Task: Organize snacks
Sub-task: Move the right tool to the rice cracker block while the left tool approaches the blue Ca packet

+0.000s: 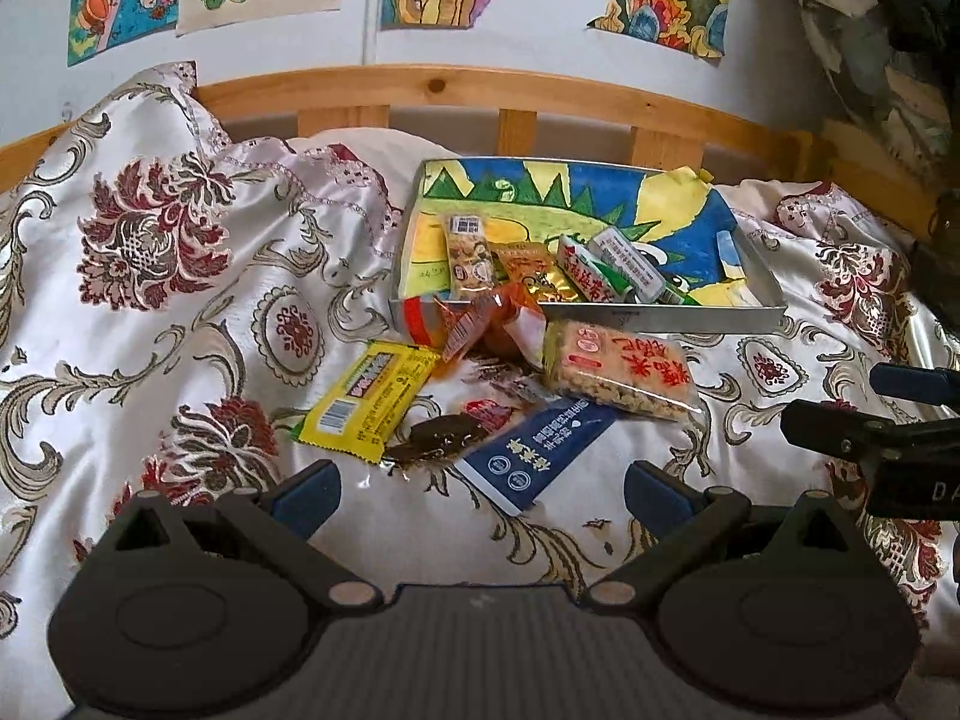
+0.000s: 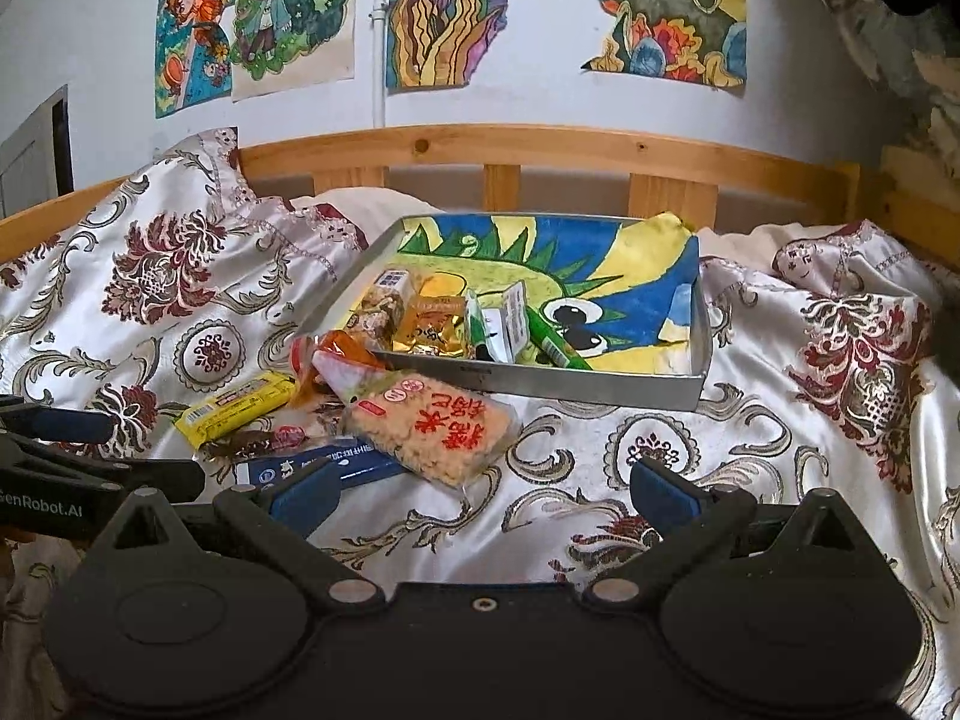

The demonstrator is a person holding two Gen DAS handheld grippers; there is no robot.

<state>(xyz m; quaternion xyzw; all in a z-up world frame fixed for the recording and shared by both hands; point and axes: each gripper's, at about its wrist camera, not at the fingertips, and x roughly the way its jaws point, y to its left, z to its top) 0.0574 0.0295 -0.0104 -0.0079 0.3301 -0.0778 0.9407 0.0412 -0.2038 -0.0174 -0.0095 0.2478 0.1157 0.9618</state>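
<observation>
Blue-padded jaws of left gripper (image 1: 477, 489) spread wide, empty; right gripper (image 2: 483, 489) likewise.

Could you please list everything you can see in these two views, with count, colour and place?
tray: one, grey metal, lined with a blue, yellow and green drawing, on the bedspread.
snacks in the tray: about five packets, gold, tan, red-and-white and green, along its near edge.
rice cracker pack: one, clear with red lettering, in front of the tray.
yellow packet: one, left of the loose pile.
blue packet: one, dark blue, nearest the left gripper.
brown packet: one, between yellow and blue.
orange packets: a few, count unclear, at the tray's near left corner.
bedspread: one, white with red flowers.
bed rail: one, wooden, behind.
drawings: several, colourful, on the wall.
left gripper: open, empty.
right gripper: open, empty.
</observation>
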